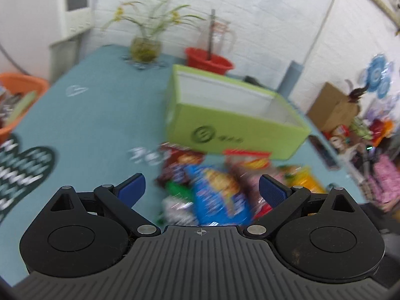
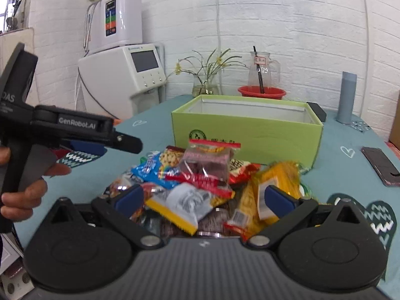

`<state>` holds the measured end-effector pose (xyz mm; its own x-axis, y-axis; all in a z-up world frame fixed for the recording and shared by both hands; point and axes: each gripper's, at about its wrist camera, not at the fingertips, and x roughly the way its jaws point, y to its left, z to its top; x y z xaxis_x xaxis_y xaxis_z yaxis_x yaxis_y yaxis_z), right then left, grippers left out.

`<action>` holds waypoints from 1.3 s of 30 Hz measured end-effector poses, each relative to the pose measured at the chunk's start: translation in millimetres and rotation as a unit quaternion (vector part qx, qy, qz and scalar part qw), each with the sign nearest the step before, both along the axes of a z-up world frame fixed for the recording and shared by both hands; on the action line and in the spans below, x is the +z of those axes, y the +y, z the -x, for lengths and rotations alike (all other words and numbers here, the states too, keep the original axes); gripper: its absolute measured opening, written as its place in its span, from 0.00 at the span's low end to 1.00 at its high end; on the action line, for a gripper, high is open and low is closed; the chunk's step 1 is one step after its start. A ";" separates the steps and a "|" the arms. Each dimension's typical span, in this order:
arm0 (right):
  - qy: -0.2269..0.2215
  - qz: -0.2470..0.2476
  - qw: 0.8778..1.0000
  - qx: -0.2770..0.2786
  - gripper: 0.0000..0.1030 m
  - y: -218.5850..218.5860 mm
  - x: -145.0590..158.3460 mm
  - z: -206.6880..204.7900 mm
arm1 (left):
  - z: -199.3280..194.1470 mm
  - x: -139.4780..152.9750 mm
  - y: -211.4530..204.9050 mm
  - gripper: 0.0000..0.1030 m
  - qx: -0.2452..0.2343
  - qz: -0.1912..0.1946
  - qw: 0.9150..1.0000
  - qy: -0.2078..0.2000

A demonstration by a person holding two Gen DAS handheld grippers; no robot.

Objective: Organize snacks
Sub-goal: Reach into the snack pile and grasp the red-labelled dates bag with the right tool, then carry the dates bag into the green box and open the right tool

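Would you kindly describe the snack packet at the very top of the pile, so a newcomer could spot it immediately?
Start at the lime-green open box on the teal table; the snack pile lies directly in front of it. On top sits the clear packet, see-through with a dark pinkish filling and red bands along its upper and lower edges, unlike the opaque blue and yellow wrappers beside it.

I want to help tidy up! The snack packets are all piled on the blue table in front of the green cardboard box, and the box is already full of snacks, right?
Not quite. The open green cardboard box looks empty: the right wrist view shows only its bare pale inner walls. The rest is right: the colourful snack packets lie heaped on the blue tablecloth in front of it.
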<state>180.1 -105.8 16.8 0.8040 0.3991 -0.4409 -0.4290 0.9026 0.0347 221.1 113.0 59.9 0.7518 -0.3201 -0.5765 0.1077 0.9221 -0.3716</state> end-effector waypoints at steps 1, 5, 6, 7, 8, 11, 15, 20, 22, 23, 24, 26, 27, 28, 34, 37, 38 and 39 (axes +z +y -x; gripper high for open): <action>0.002 0.000 1.000 0.005 0.99 3.0 -0.5 -11.3 | -12.1 3.5 -5.2 0.85 -0.020 0.016 1.000 0.002; 0.030 -0.009 0.999 0.013 0.99 9.1 -9.4 -47.5 | -51.6 3.5 -28.9 0.76 -0.073 0.029 0.996 0.035; 0.034 -0.006 0.999 0.013 0.99 9.4 -11.2 -51.4 | -56.8 1.2 -35.0 0.74 -0.082 0.025 0.995 0.041; 0.035 -0.003 0.999 0.013 0.99 9.7 -12.2 -54.5 | -61.5 -3.2 -40.2 0.72 -0.088 0.021 0.995 0.047; 0.035 -0.003 0.999 0.013 0.99 9.8 -12.6 -57.0 | -64.9 -7.0 -44.0 0.69 -0.095 0.018 0.994 0.052; 0.041 -0.008 0.999 0.020 0.98 12.6 -14.0 -65.3 | -73.4 -18.2 -50.7 0.63 -0.106 0.016 0.992 0.068; 0.044 -0.004 0.999 0.027 0.86 16.1 -21.0 -68.1 | -74.0 -26.3 -52.9 0.54 -0.109 0.006 0.992 0.066; 0.041 -0.006 0.999 0.028 0.60 15.0 -17.2 -66.9 | -69.4 -27.9 -47.4 0.27 -0.118 0.041 0.990 0.062; 0.036 -0.005 0.999 0.026 0.60 14.6 -13.0 -64.6 | -68.2 -23.4 -47.1 0.26 -0.118 0.047 0.990 0.057; 0.032 -0.008 0.999 0.025 0.60 13.2 -10.1 -62.9 | -66.9 -19.2 -46.4 0.25 -0.118 0.054 0.990 0.053; 0.025 -0.011 0.999 0.026 0.60 12.2 -6.2 -61.0 | -65.5 -13.6 -46.2 0.25 -0.119 0.056 0.990 0.046; 0.005 -0.006 1.000 0.026 0.60 12.3 5.0 -57.6 | -65.9 1.5 -46.9 0.25 -0.119 0.058 0.991 0.027; -0.008 -0.003 1.000 0.027 0.60 12.4 11.4 -59.0 | -68.4 9.1 -46.9 0.25 -0.117 0.057 0.991 0.018; -0.017 0.000 0.999 0.029 0.60 13.3 17.1 -62.7 | -72.6 16.5 -47.1 0.25 -0.114 0.053 0.992 0.011; -0.031 0.009 0.998 0.047 0.60 32.5 47.7 -135.0 | -137.2 48.8 -41.4 0.27 -0.078 0.017 0.997 -0.025; 0.002 0.006 0.998 0.057 0.60 45.9 48.2 -185.8 | -179.3 43.8 -32.2 0.26 -0.057 0.000 0.998 -0.013; 0.014 0.008 0.998 0.061 0.60 51.8 45.0 -202.5 | -191.4 40.1 -28.0 0.26 -0.053 -0.001 0.999 -0.005; 0.025 0.010 0.998 0.063 0.60 56.6 40.8 -216.3 | -203.4 33.5 -21.8 0.26 -0.047 0.000 0.999 0.005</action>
